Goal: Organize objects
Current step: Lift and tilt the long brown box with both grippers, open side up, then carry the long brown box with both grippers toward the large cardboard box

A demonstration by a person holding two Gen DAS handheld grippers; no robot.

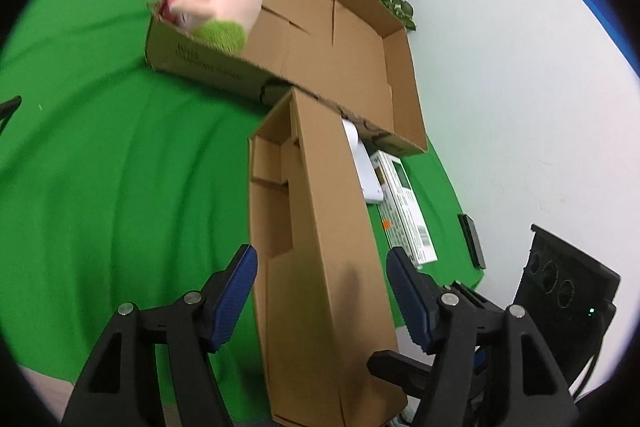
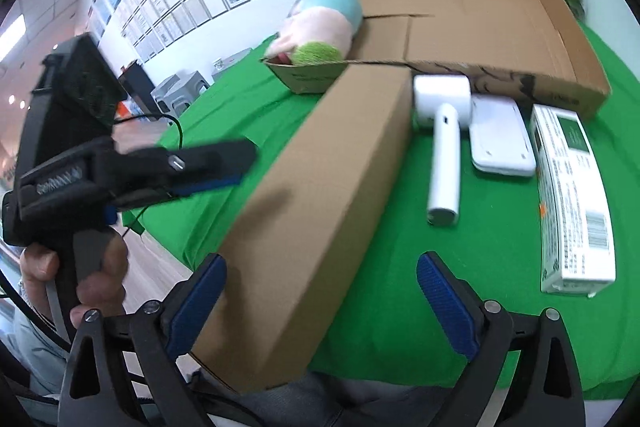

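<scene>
My jaws stand spread on both grippers, left gripper (image 1: pixel 322 267) and right gripper (image 2: pixel 322 279), straddling the long cardboard box (image 2: pixel 320 187) without visible contact. The box lies on the green worktop (image 2: pixel 500 227), its far end against the open carton (image 2: pixel 480 27) holding the plush toy (image 2: pixel 320 23).

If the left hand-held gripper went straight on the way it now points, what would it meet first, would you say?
Most likely the long narrow brown cardboard box, which already lies between the open fingers of the left hand-held gripper. Beyond it sits the wide shallow cardboard tray, though depth is hard to judge in this fisheye view.
</scene>
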